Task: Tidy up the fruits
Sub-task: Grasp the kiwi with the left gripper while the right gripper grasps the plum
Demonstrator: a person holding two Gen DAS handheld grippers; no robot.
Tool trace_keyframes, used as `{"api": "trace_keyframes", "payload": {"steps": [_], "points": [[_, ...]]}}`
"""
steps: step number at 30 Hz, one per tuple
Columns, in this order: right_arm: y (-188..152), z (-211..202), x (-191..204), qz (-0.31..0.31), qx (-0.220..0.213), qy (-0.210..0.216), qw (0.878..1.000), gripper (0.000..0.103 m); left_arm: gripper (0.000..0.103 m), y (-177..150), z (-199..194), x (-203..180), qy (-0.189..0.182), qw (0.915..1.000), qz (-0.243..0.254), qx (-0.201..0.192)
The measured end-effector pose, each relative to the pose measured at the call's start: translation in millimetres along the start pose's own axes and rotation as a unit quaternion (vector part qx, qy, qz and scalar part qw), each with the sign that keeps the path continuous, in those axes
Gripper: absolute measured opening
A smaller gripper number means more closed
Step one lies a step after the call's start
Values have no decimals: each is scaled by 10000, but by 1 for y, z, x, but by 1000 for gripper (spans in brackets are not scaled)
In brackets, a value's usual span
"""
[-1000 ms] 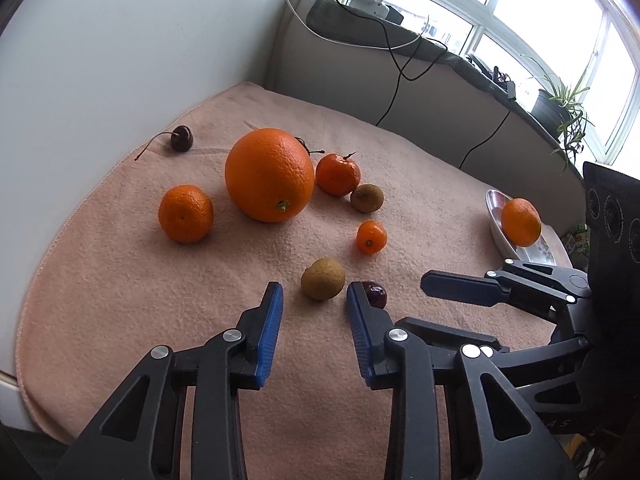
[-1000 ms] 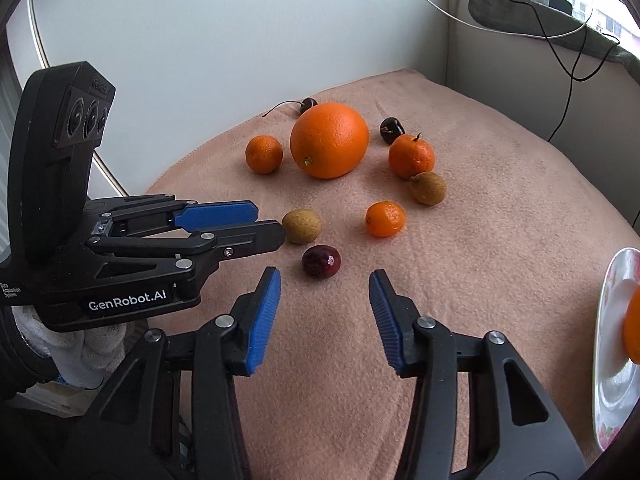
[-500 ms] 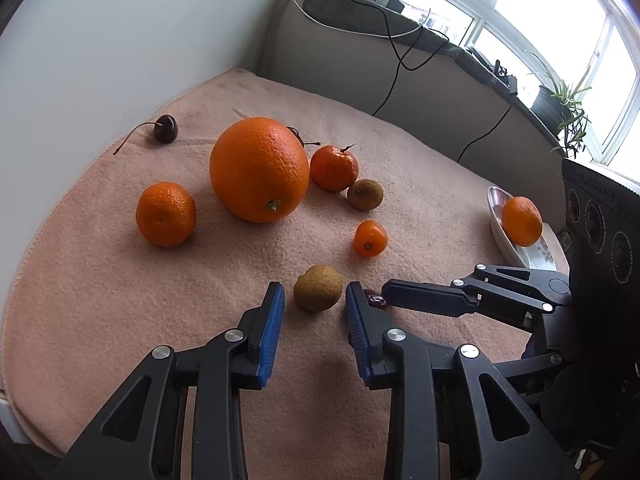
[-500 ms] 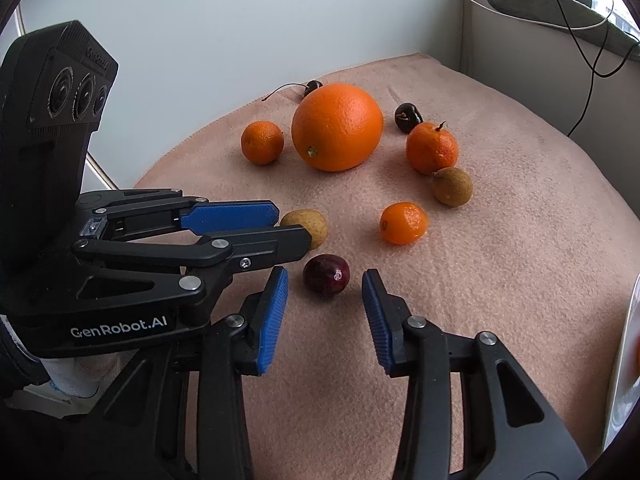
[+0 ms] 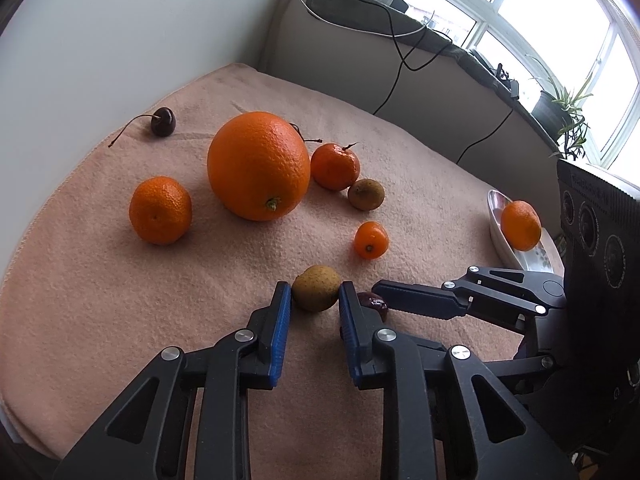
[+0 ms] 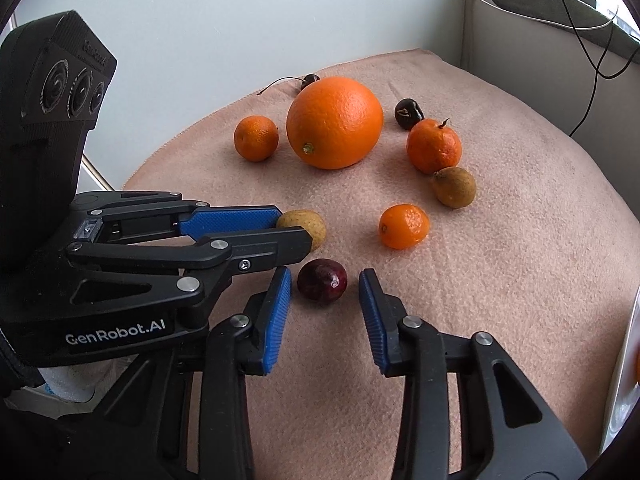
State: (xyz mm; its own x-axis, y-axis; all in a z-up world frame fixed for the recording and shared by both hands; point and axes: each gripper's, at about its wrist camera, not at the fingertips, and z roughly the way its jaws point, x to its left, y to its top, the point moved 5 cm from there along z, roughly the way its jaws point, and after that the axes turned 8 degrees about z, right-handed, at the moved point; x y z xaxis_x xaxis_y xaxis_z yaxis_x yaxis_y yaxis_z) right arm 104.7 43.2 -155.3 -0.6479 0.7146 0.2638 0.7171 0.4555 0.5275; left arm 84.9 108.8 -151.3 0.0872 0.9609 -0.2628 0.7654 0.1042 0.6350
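1. The fruits lie scattered on a pink cloth (image 5: 100,300) spread over the counter.
2. Far left sits a dark cherry (image 5: 163,121) with a long stem. Nearer is a small mandarin (image 5: 160,210), dimpled and bright orange.
3. In the middle stands a big orange (image 5: 259,166), its stem scar facing the near side. A second cherry (image 6: 409,113) lies just behind it to the right.
4. Right of the orange is a stemmed mandarin (image 5: 335,166), and touching or just beside it a brown longan (image 5: 365,194). A small kumquat (image 5: 371,240) lies nearer, apart from both.
5. The left gripper (image 5: 314,300) has just been closing its jaws. They stand narrow around a tan-brown longan (image 5: 316,293), which rests on the cloth at their tips. The blue pads look to be touching its sides, with no clear gap.
6. The right gripper (image 6: 325,290) has also just been closing. Its jaws flank a glossy dark red cherry (image 6: 322,286) on the cloth, just right of the longan. The left pad is near the fruit; a gap shows at the right pad, so it is not gripped.
7. Far right, a white plate (image 5: 500,232) holds another mandarin (image 5: 521,225) at the counter's edge.
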Motion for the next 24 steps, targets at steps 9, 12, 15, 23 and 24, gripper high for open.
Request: {"api": "trace_keyframes", "payload": {"steps": [9, 12, 15, 23, 24], "points": [[2, 0, -2, 28, -28, 11, 10000, 26, 23, -1, -1, 1, -26, 10000, -54, -23], [0, -5, -5, 105, -81, 40, 9999, 26, 23, -1, -3, 1, -22, 10000, -63, -33], [-1, -12, -9, 164, -140, 51, 9998, 26, 23, 1, -5, -1, -17, 10000, -57, -53], [-9, -35, -27, 372, -333, -38, 9987, 26, 23, 4, -8, -10, -51, 9999, 23, -118], [-9, -38, -30, 391, -363, -60, 9986, 26, 22, 4, -8, -11, -56, 9999, 23, -115]]}}
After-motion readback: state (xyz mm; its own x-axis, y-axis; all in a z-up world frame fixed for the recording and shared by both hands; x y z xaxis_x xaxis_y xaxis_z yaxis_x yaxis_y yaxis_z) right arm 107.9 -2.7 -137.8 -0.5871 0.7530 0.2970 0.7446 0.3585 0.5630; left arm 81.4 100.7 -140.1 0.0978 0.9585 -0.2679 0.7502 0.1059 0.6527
